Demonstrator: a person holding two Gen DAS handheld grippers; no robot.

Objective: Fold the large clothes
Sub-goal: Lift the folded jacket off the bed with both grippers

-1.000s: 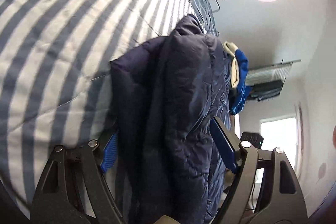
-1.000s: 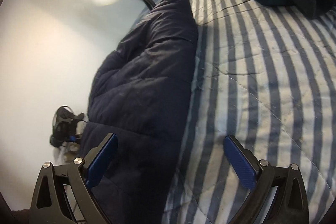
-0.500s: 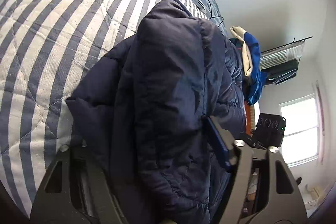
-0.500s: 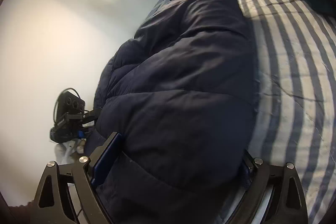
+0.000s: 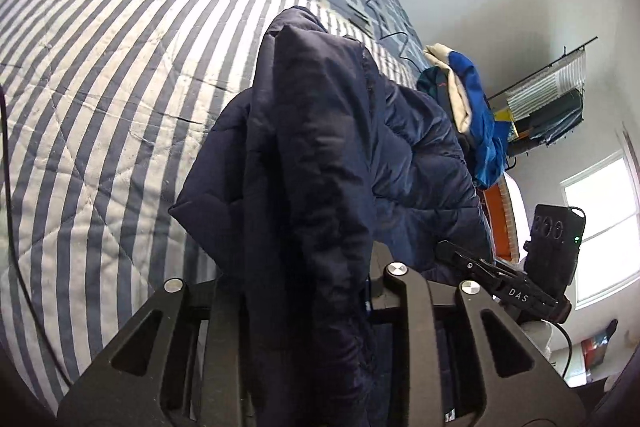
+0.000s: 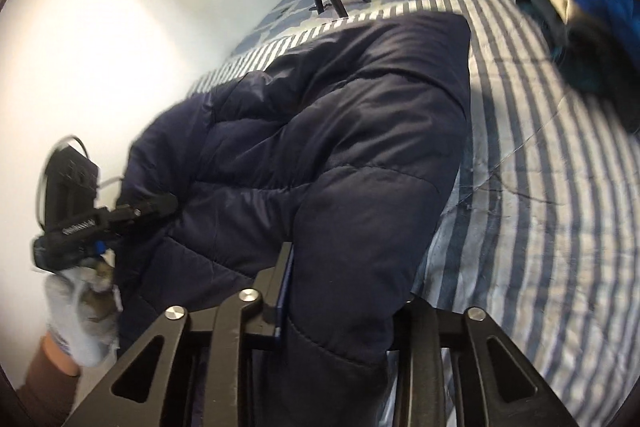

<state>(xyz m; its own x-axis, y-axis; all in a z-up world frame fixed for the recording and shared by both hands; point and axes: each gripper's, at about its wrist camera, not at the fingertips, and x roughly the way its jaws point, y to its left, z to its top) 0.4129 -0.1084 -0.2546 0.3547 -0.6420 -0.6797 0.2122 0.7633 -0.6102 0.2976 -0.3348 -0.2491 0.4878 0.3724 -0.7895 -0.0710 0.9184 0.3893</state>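
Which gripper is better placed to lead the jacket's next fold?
Neither clearly: left gripper and right gripper have just closed, each pinching the jacket. Right, probably: open striped quilt lies beside it.

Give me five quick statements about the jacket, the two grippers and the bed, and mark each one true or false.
1. Both grippers are clamped on the navy jacket. True: the left gripper and the right gripper each have padded fabric pinched between the fingers, after their jaws have just been closing.
2. The bedspread is plain white. False: it has blue and white stripes.
3. A pile of other clothes lies on the bed beyond the jacket. True.
4. The jacket lies flat on the bed. False: the gripped end is bunched and raised off the cover.
5. The person's hand is bare. False: it wears a light glove.
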